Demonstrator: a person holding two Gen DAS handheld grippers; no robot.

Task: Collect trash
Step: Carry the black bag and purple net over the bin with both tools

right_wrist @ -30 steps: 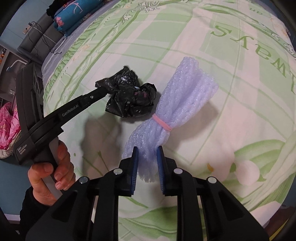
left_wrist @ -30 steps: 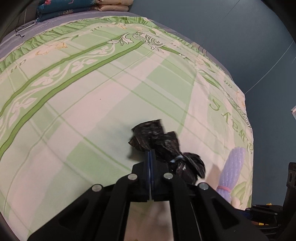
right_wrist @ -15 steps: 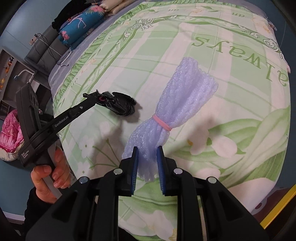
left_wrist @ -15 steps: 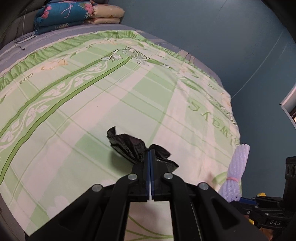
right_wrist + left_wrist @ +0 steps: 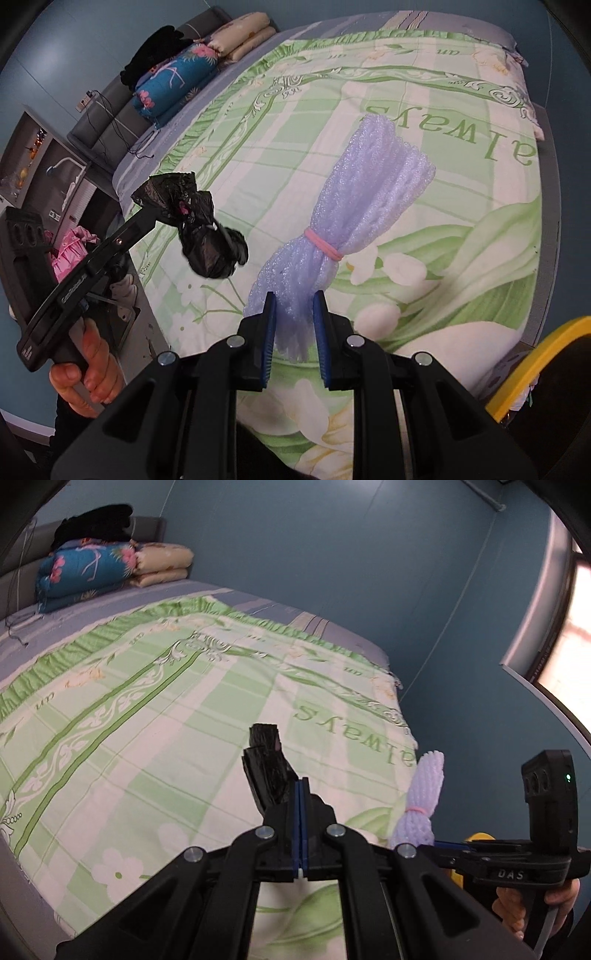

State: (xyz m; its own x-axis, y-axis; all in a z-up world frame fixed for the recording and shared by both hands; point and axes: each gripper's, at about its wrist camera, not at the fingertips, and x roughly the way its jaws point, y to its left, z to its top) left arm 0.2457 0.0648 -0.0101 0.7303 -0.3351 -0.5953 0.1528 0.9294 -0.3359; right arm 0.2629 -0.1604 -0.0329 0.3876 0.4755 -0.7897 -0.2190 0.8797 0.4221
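The right gripper (image 5: 294, 315) has its blue fingers (image 5: 269, 332) pinching the near end of a lilac foam-net bundle (image 5: 364, 206), held above the bed (image 5: 461, 258). To its left, the left gripper (image 5: 301, 794) has its fingers pressed together on a crumpled black plastic bag (image 5: 207, 236), clear of the bed.

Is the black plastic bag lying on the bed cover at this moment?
No, the black plastic bag hangs in the air from the left gripper, above the bed cover.
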